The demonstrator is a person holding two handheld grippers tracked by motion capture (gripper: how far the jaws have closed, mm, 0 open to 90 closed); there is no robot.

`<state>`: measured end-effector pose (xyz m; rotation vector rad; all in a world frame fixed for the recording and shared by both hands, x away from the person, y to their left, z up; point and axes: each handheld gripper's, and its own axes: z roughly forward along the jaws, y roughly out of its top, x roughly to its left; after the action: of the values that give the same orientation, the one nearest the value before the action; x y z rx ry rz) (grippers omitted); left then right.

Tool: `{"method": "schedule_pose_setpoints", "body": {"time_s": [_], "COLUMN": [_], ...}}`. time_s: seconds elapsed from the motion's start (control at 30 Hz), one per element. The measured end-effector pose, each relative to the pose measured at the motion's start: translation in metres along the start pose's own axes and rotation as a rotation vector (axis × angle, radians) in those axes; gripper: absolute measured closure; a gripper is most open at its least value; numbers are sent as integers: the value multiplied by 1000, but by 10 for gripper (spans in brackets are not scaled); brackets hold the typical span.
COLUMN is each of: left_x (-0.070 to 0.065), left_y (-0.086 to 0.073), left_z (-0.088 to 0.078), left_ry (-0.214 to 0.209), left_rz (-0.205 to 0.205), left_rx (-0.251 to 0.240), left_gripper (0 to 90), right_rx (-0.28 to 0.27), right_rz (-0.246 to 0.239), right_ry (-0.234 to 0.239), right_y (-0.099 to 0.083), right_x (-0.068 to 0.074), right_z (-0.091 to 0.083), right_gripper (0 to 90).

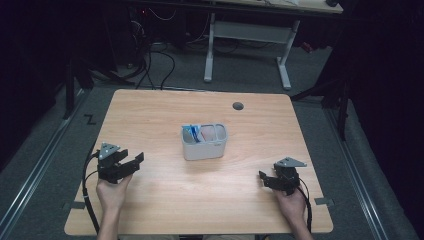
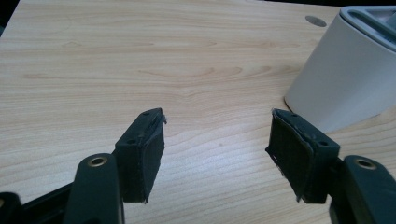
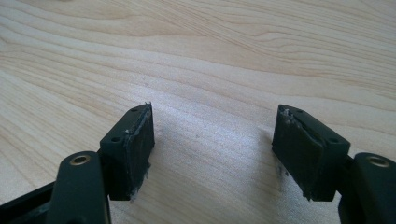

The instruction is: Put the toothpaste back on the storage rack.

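Standing near the middle of the bench, the white container is the thing nearest both tools, and the two tools sit well apart from it on either side. The left tool hovers low over the wood with its jaws spread and nothing between them; in the left gripper view the container's smooth pale wall rises just beyond the right-hand jaw, not touching it. The right tool is likewise spread wide over bare wood, holding nothing.

The container looks like thin moulded plastic with rounded corners and a divider that splits it into compartments. A blue and white packet stands in the left compartment, and something pinkish lies in the right one; what these are is too small to tell. The whole thing probably weighs little and should slide or tip easily if pushed high up. Its walls seem stiff enough for a pinch but glossy, so a grip on the curved outside could slip. The better hold is likely over the rim, one pad inside and one outside a straight wall, or across the divider. The packet looks soft and crushable, so it calls for a light squeeze near its top edge.
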<state>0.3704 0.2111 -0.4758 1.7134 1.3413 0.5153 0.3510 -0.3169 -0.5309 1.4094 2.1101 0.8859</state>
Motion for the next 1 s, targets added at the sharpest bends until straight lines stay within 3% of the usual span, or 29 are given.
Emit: {"method": "schedule_pose_setpoints", "body": {"time_s": [0.53,1.0], "left_x": [5,3], "left_y": [-18,-27], "left_z": [12,21], "left_ry": [20,41], "left_rz": [-27,-12], "left_rx": [46,87], "left_gripper": [363,363], "right_rx": [0,0], "right_rz": [0,1], "right_ry": [0,0], "right_y": [0,0], "right_x": [0,0], "right_z": [0,0], "right_gripper": [294,294]}}
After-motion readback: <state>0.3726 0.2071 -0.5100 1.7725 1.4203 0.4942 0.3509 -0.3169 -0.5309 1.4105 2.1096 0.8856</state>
